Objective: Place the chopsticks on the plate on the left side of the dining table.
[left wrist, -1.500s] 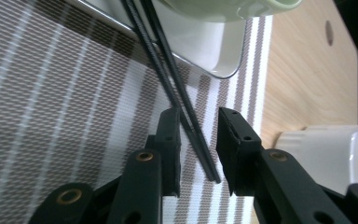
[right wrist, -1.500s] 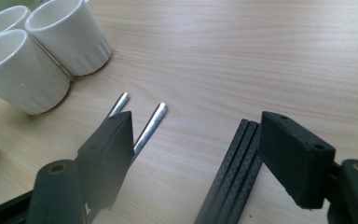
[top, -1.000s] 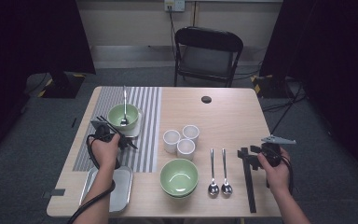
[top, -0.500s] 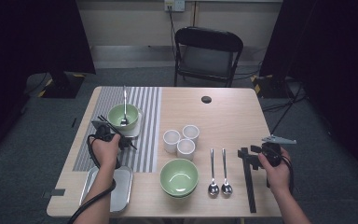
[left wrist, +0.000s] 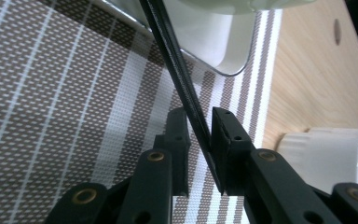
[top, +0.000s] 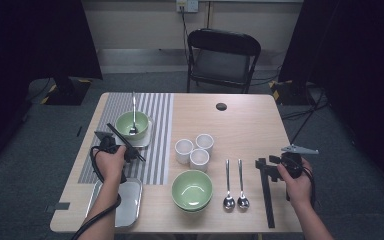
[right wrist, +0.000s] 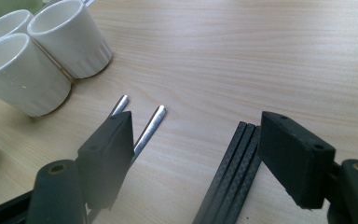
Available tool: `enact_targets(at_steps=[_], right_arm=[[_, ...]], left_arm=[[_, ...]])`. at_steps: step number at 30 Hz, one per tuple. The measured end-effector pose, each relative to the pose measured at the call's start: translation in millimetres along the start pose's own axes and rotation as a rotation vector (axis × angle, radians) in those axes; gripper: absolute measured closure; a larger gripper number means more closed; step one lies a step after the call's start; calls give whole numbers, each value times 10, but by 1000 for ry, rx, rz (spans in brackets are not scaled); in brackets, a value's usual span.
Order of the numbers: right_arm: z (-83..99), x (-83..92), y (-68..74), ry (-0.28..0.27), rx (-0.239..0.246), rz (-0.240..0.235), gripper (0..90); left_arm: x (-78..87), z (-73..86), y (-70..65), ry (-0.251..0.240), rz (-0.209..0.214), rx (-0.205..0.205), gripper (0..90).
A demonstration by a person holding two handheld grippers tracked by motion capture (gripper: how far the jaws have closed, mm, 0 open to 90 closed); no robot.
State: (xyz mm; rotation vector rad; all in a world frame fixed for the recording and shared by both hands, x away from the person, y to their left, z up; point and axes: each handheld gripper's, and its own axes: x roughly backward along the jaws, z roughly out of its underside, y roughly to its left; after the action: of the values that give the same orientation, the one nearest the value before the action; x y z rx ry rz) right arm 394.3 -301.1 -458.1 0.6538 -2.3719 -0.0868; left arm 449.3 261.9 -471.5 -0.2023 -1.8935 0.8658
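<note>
Black slim chopsticks [left wrist: 182,84] sit between the pads of our left claw [left wrist: 199,140], slanting up from the jaws toward the shallow metal tray [left wrist: 223,46] that lies on the brown-and-white striped woven placemat [left wrist: 51,102]. Our left jaws have just been closing, and in the left gripper view the right pad [left wrist: 226,140] touches the sticks while a narrow gap shows beside the left pad, so we cannot tell whether the grip is firm. From the high view, our left claw [top: 117,150] hovers just in front of the tray, and the sticks [top: 125,142] reach diagonally toward the pale green bowl [top: 130,125] that stands on the tray with a metal spoon [top: 133,112] in it.

Our right claw [right wrist: 196,149] stands apart, its jaws wide, over the light wooden worktop [right wrist: 242,56]. A second set of black chopsticks [right wrist: 233,177] lies flat on the worktop between those jaws, just beside the right pad, with no pad pressing on it. The handles of two metal spoons [right wrist: 144,128] lie near the left jaw there, and three small white ceramic cups [right wrist: 42,51] stand clustered beyond them. In the high view, a second green bowl [top: 192,190] sits near the front edge of the worktop, left of the two spoons.
</note>
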Motion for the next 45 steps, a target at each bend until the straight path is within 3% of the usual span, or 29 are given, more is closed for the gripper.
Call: enact_targets(at_steps=[1,3,10,12,15,20,21,23,25,32,33,40,42,43,44,45], right_arm=[[-1,-2,1,-1,1,0,263],[-6,-5,5,-3,2,-1,263],[-9,-7,10,0,2,-4,263],[-6,-8,7,3,1,-5,263],[-6,-6,4,0,1,-2,263],[-5,-4,0,0,1,-2,263],[-6,-4,1,0,0,-1,263],[-6,-2,2,-2,1,-1,263],[-7,1,0,-2,2,1,263],[-6,8,-4,-1,6,7,263],[-8,9,-3,-3,8,6,263],[-12,11,3,-4,3,5,263],[-15,7,14,-4,8,4,263],[-18,8,21,-4,8,2,263],[-21,7,26,-6,8,1,263],[-22,8,30,-6,7,-1,263]], left_arm=[[2,1,10,17,-8,-23,770],[-18,13,-1,4,14,-3,771],[-28,19,-4,14,7,-15,756],[-32,25,-20,8,7,-2,729],[-12,25,-6,30,1,-32,725],[-11,22,-19,24,4,-21,709],[-20,27,-37,11,3,-3,707],[-13,34,-44,18,-6,-13,705],[17,38,-27,37,-13,-51,697],[119,53,-53,35,-45,-105,653],[144,51,-40,42,-51,-132,652],[193,80,-53,51,-89,-219,748],[174,83,-52,60,-94,-223,754],[144,89,-67,40,-90,-198,753],[140,86,-64,51,-111,-211,756],[129,84,-60,52,-103,-210,758]])
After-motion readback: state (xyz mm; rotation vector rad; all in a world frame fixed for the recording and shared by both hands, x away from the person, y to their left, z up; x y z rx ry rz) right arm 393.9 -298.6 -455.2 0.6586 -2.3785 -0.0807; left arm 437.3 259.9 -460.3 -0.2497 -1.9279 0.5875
